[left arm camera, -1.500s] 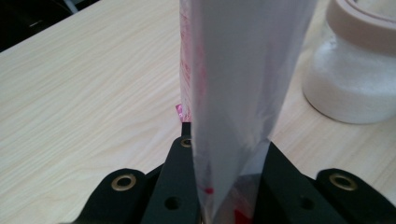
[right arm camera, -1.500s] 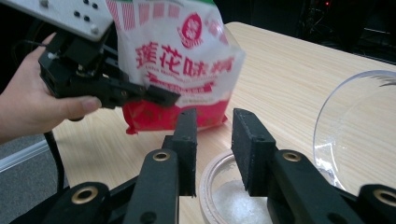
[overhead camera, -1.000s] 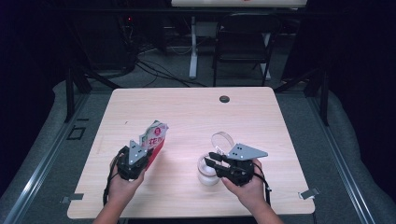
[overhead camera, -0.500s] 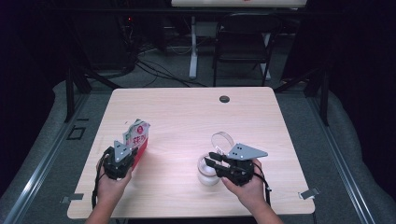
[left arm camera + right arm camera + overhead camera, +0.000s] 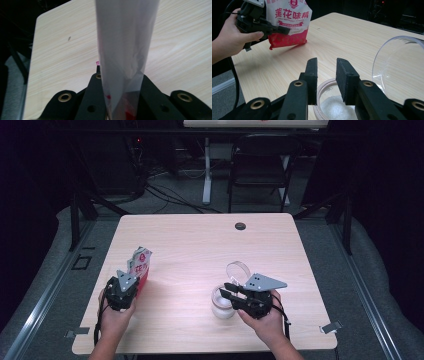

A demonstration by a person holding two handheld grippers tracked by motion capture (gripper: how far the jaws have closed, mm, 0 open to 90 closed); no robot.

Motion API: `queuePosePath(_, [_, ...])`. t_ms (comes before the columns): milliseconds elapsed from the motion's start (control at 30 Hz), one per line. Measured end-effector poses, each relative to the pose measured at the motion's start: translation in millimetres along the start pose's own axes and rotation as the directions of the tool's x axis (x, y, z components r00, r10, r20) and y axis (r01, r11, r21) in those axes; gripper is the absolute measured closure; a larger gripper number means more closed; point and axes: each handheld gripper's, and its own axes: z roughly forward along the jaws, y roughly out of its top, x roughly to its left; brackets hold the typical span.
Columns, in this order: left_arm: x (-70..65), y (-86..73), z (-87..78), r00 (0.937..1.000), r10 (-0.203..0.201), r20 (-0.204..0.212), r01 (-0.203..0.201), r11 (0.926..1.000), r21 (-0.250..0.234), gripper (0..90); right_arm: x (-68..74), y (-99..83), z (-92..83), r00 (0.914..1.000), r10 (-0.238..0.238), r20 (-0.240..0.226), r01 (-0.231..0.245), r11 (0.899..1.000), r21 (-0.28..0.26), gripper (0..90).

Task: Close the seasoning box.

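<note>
A red and white snack bag point(image 5: 141, 264) stands nearly upright at the table's left, its bottom at the tabletop. My left gripper point(image 5: 133, 280) is shut on the bag's lower side. The left gripper view has the bag point(image 5: 125, 50) edge-on between the jaws of the left gripper point(image 5: 121, 82). A clear jar point(image 5: 222, 305) holding white granules point(image 5: 335, 105) sits front right, its clear lid point(image 5: 238, 269) tipped open behind it. My right gripper point(image 5: 224, 289) hovers at the jar's mouth. The jaws of the right gripper point(image 5: 327, 62) stand apart with bare table between them. Farther off are the left gripper point(image 5: 279, 29) and bag point(image 5: 289, 22).
The light wooden table point(image 5: 200, 245) has a small black round cap point(image 5: 240, 226) near its far edge. Metal clips point(image 5: 330, 326) stick out at the front corners. A dark chair point(image 5: 260, 160) and cables lie beyond the table on the grey floor.
My left gripper has carried the bag leftward and lower, away from the jar, and the bag now stands more upright. The right gripper and jar have not moved.
</note>
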Motion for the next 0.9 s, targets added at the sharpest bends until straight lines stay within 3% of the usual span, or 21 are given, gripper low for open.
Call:
queuePosePath(267, [5.9, -3.0, 6.5, 0.9994, -0.006, -0.034, 0.006, 1.0, 0.006, 88.5, -0.2, -0.4, 0.5, 1.0, -0.001, -0.001, 0.001, 1.0, 0.001, 71.3])
queuePosePath(500, [5.3, -3.4, 8.4, 0.9997, -0.009, -0.021, 0.009, 0.9999, 0.009, 85.2, -0.3, -0.6, 1.2, 1.0, -0.002, -0.001, 0.002, 1.0, 0.003, 71.3])
queuePosePath(667, [0.9, -2.9, 8.3, 0.9999, 0.013, 0.007, -0.013, 0.9999, 0.009, 73.6, -0.1, -0.3, 1.2, 1.0, -0.002, -0.005, 0.002, 1.0, 0.002, 71.3])
queuePosePath(900, [-0.5, -1.8, 5.3, 0.9952, -0.04, 0.09, 0.04, 0.9992, 0.002, 45.9, -0.4, 0.9, 1.0, 1.0, 0.004, -0.009, -0.004, 1.0, 0.008, 70.7])
